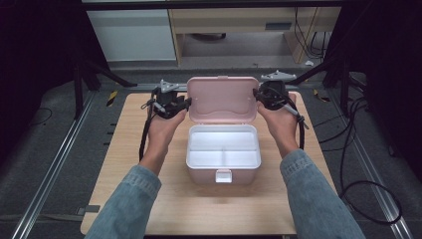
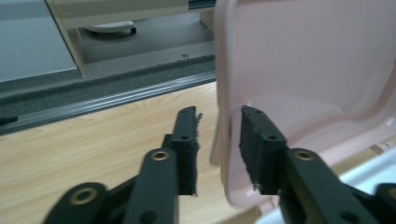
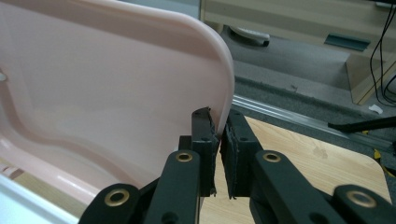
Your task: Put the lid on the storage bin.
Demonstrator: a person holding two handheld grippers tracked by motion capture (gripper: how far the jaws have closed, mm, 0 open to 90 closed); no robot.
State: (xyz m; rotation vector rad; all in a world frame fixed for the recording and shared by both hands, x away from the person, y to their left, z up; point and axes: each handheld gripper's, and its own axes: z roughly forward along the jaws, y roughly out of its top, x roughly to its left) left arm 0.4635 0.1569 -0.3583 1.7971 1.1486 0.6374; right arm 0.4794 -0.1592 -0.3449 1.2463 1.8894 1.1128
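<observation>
The pink box [image 1: 223, 158] sits mid-table [image 1: 149, 199], its lid [image 1: 222, 99] upright toward the far edge and its white inside bare in the high view. The left gripper [image 2: 219, 140] view shows jaws parted astride the lid's edge, a gap at each pad. The right gripper [image 3: 220, 140] view shows jaws pinched on the lid's other edge.

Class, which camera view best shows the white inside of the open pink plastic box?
The high view: it looks down into the box's white inside, showing its divided compartments. The left gripper view catches a white corner; the right gripper view a white sliver.
</observation>
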